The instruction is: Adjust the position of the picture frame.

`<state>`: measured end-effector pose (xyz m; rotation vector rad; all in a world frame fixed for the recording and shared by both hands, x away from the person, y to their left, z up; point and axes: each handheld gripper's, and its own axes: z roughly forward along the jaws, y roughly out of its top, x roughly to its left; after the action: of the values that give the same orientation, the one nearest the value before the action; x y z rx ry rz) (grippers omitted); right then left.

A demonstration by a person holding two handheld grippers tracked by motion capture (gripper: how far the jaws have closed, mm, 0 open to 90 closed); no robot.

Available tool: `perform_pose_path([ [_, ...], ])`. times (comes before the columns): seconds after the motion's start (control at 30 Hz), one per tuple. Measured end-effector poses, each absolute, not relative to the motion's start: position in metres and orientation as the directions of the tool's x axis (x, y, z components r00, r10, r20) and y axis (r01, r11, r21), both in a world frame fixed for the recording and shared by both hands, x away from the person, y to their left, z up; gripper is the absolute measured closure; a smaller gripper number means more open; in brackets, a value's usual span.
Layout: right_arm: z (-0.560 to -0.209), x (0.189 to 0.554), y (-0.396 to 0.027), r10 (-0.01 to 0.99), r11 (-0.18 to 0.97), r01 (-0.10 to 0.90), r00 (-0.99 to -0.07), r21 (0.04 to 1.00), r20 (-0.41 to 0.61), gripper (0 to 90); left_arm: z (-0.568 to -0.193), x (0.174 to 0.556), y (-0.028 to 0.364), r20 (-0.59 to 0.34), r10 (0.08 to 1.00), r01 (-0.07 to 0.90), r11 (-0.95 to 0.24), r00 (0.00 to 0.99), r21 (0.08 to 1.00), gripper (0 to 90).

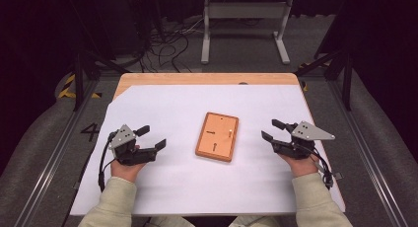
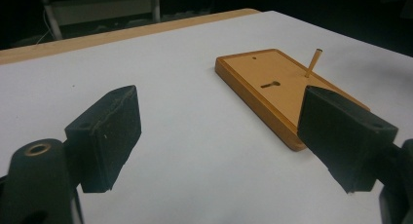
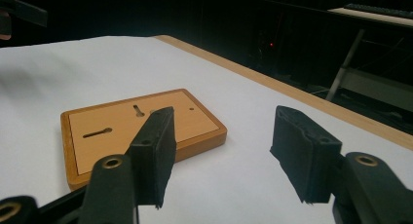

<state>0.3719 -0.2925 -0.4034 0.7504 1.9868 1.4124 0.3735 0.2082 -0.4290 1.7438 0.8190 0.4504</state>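
Gripper jaws spread wide and holding nothing, my left gripper [image 1: 151, 137] rests low over the white sheet [image 1: 162, 187] on the tabletop [image 1: 197, 79], aimed toward the wooden board [image 1: 217, 136] that lies flat at the middle. My right gripper [image 1: 271, 130] mirrors it from the other side, its jaws also apart with nothing between them, though the gap looks narrower than it could be. Each stands well apart from the board, one to either side, which I read as a ready stance: both hands level, jaws turned inward, the work squarely between them.

Seen from my left gripper view, the board [image 2: 282, 90] sits ahead and to the right, partly behind the right-hand jaw. A thin wooden peg [image 2: 312, 62] rises from its top face, leaning a little; a keyhole-shaped slot [image 2: 269, 84] and a small round hole [image 2: 254, 58] show beside it. From my right gripper view the board [image 3: 141, 124] lies beyond the left-hand jaw, with one long slot [image 3: 97, 132] and a shorter one [image 3: 138, 110] plain on its face.

With the board centred and square to my reach, either hand can get at the peg, which I judge to be the piece to handle. Neither gripper touches anything yet.
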Motion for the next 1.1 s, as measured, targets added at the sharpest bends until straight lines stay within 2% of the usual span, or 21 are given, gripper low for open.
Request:
perform_pose_path([
  [0.07, -0.403, 0.372, -0.292, 0.727, 0.285, 0.113, -0.673, 0.952, -0.137, 44.1, -0.429, 0.373, 0.208, -0.101, 0.718, 0.302, -0.157, 0.688, 0.94, 17.0],
  [0.17, -0.4, 0.373, -0.29, 0.714, 0.289, 0.117, -0.687, 0.95, -0.133, 51.6, -0.429, 0.373, 0.207, -0.114, 0.718, 0.318, -0.157, 0.687, 0.935, 17.0],
  [0.2, -0.398, 0.374, -0.288, 0.709, 0.309, 0.121, -0.69, 0.943, -0.144, 58.4, -0.429, 0.373, 0.207, -0.115, 0.72, 0.325, -0.159, 0.684, 0.932, 17.0],
  [0.37, -0.397, 0.379, -0.28, 0.682, 0.362, 0.164, -0.718, 0.918, -0.14, 81.5, -0.428, 0.373, 0.205, -0.113, 0.718, 0.331, -0.171, 0.687, 0.928, 18.2],
  [0.47, -0.397, 0.383, -0.271, 0.656, 0.397, 0.178, -0.741, 0.901, -0.143, 89.9, -0.427, 0.372, 0.205, -0.114, 0.719, 0.332, -0.169, 0.686, 0.928, 18.8],
  [0.97, -0.397, 0.413, -0.22, 0.586, 0.506, 0.241, -0.801, 0.828, -0.125, 89.9, -0.427, 0.371, 0.205, -0.126, 0.719, 0.342, -0.163, 0.683, 0.926, 19.3],
  [1.1, -0.401, 0.418, -0.21, 0.565, 0.533, 0.253, -0.817, 0.808, -0.116, 85.4, -0.427, 0.372, 0.205, -0.123, 0.719, 0.343, -0.168, 0.684, 0.924, 19.3],
])
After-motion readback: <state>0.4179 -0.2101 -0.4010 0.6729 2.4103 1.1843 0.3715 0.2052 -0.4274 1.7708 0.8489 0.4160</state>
